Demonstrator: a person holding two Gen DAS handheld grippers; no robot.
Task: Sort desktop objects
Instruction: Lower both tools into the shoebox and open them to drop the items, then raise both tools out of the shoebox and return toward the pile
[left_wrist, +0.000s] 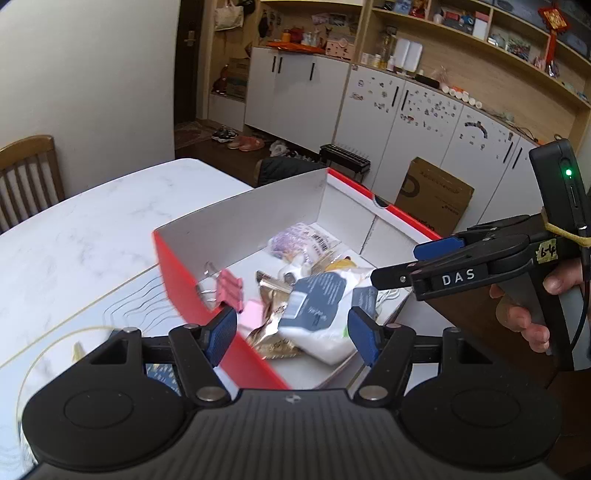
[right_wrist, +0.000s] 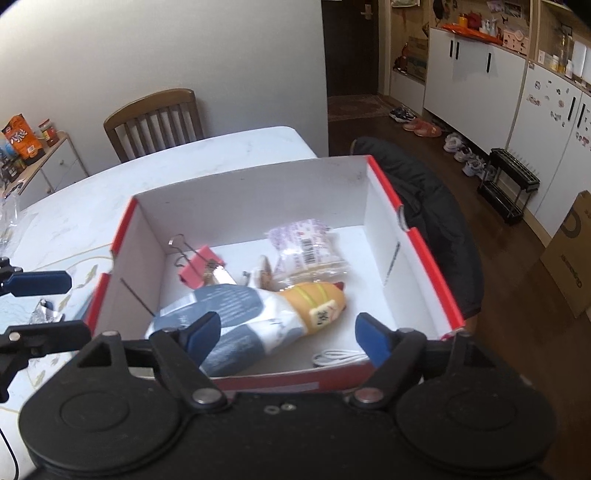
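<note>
Red cardboard box (right_wrist: 417, 258), white inside, on marbled table (left_wrist: 92, 221). Inside: glossy white-and-grey pouch (right_wrist: 236, 317), crinkly gold wrapper (left_wrist: 271, 295), pink binder clip (right_wrist: 201, 264), orange plush (right_wrist: 317, 299), coiled white cable (right_wrist: 338, 358). Above near rim: left gripper (left_wrist: 291, 334) and right gripper (right_wrist: 286, 338), jaws apart, empty, touching nothing.

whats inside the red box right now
In the red box: a pink binder clip, a white and grey pouch, an orange plush toy, a barcoded packet and a white cable. The pouch covers whatever lies under it.
</note>
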